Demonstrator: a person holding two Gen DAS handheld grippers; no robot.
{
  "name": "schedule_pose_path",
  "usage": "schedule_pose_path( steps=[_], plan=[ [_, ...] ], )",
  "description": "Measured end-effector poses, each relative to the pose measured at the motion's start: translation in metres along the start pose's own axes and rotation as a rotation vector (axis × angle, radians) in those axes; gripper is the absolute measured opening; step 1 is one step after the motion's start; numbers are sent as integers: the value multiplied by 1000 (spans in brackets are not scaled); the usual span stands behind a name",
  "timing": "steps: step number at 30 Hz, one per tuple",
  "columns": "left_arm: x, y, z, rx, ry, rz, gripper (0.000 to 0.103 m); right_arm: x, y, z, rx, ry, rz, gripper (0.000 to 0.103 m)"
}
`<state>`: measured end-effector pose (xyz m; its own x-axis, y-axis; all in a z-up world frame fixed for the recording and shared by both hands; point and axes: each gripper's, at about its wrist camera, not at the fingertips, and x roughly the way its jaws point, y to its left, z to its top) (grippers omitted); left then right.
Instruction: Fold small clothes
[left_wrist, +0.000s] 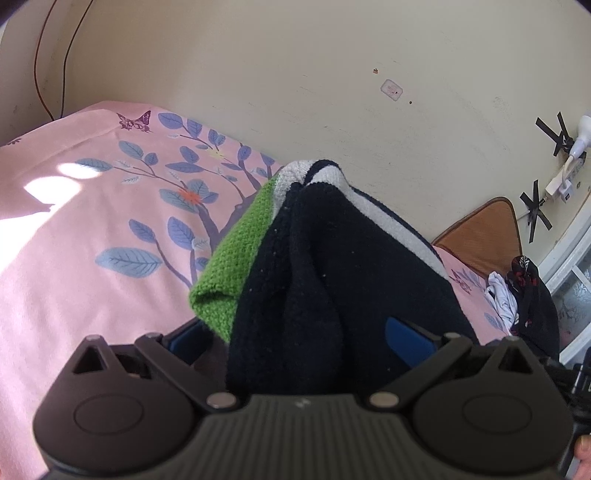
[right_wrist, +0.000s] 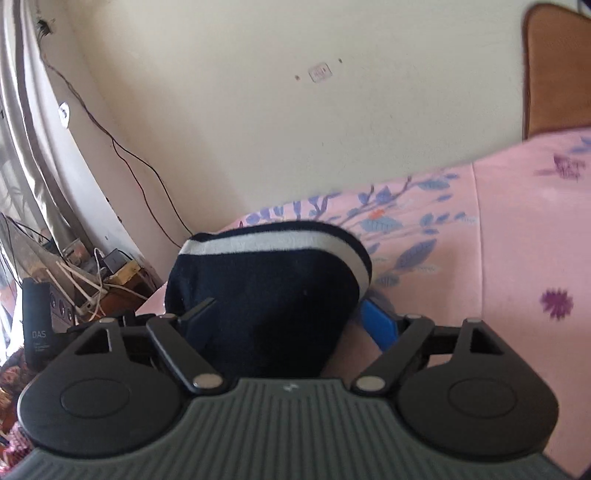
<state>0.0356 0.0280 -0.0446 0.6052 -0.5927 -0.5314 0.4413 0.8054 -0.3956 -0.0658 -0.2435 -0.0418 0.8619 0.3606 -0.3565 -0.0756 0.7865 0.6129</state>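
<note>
A small knit garment, dark navy with white stripes and a green part (left_wrist: 229, 258), is held up above the pink floral bedsheet (left_wrist: 110, 221). My left gripper (left_wrist: 295, 332) is shut on the navy cloth (left_wrist: 332, 277), which bunches between its blue-padded fingers (left_wrist: 406, 339) and hides the tips. My right gripper (right_wrist: 280, 317) is shut on another part of the same garment (right_wrist: 266, 288), whose white-striped edge (right_wrist: 258, 245) curves over the top. One blue finger (right_wrist: 380, 328) shows beside the cloth.
A cream wall (left_wrist: 332, 92) stands behind the bed. A brown headboard (left_wrist: 484, 236) and a pile of white and dark clothes (left_wrist: 524, 299) lie at the right. A cluttered side table with cables (right_wrist: 92, 280) stands off the bed's end.
</note>
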Motion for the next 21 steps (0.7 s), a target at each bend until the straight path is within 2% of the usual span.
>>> schedule_pose_path(
  steps=[4,7,9,13,21],
  plan=[
    [-2,-1,-1,-1,1,2,103,20,-11,-9,108,90,49,87],
    [0,-2,-1,5,3,10,103,33,2,-8,63,117,66,87],
    [4,-2,1,11,3,15,103,38,6,-8,34,123,70,88],
    [5,-3,0,14,1,16,103,37,-2,-8,75,114,113,88],
    [4,0,1,2,-11,3,103,35,-3,-10,78,102,131,90]
  ],
)
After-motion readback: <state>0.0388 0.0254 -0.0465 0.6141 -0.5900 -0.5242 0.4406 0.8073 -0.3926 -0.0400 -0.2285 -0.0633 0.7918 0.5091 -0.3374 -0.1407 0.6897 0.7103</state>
